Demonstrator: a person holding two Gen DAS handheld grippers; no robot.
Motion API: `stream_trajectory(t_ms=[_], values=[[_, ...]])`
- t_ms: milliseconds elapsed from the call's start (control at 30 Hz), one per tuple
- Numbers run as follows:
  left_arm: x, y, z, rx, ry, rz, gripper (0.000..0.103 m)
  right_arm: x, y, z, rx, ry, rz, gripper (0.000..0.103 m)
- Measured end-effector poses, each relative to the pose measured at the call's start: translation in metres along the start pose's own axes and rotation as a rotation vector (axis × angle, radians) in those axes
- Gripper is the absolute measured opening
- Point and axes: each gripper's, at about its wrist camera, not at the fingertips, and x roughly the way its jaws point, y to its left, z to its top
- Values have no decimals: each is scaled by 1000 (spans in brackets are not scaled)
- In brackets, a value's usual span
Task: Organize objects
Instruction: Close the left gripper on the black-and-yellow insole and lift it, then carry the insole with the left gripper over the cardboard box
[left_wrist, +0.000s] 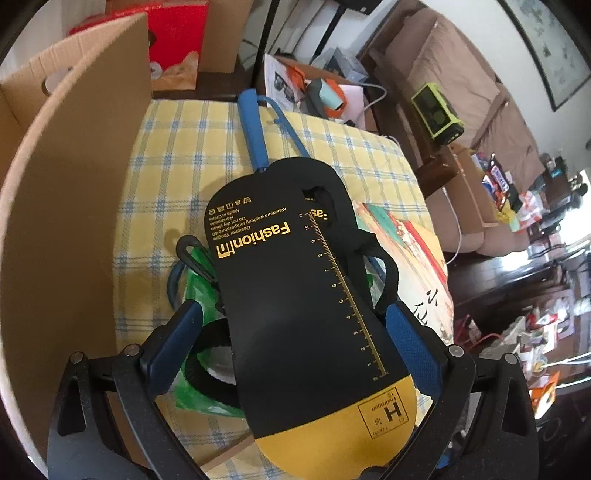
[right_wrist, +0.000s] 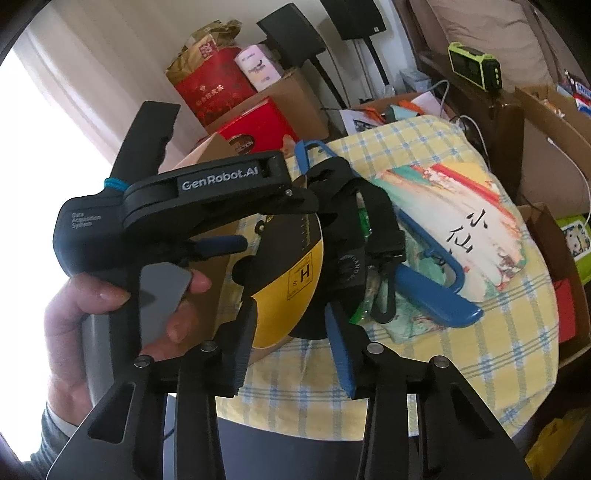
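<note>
yellow toe nearest – black insole (left_wrist: 295, 280) lengthwise, away

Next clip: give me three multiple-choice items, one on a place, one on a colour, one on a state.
1. The blue-handled saw lies: A on the checked cloth; B in a cardboard box; C on the floor.
2. The card has an end marked H that is: A red; B yellow; C white.
3. The card is: A flat on the cloth; B inside a box; C between the fingers of the right gripper.
Answers: A, it rests on the cloth; B, yellow surrounds the H; C, a finger stands on either side.
</note>
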Motion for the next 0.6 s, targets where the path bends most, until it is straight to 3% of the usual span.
stream_trajectory(t_ms=[133,200,300,600], values=[[6,4,0,-29,23,-29,99,0,6,-1,-16,-11,39,37],[7,5,0,-36,36,-37,97,0,10,-1,-36,-9,29,25],[7,7,-3,-44,31,-38,88,3,14,-2,-50,6,15,16],[-14,10,-6,-42,-14,-39,87,1,23,-5,-82,-5,10,12]])
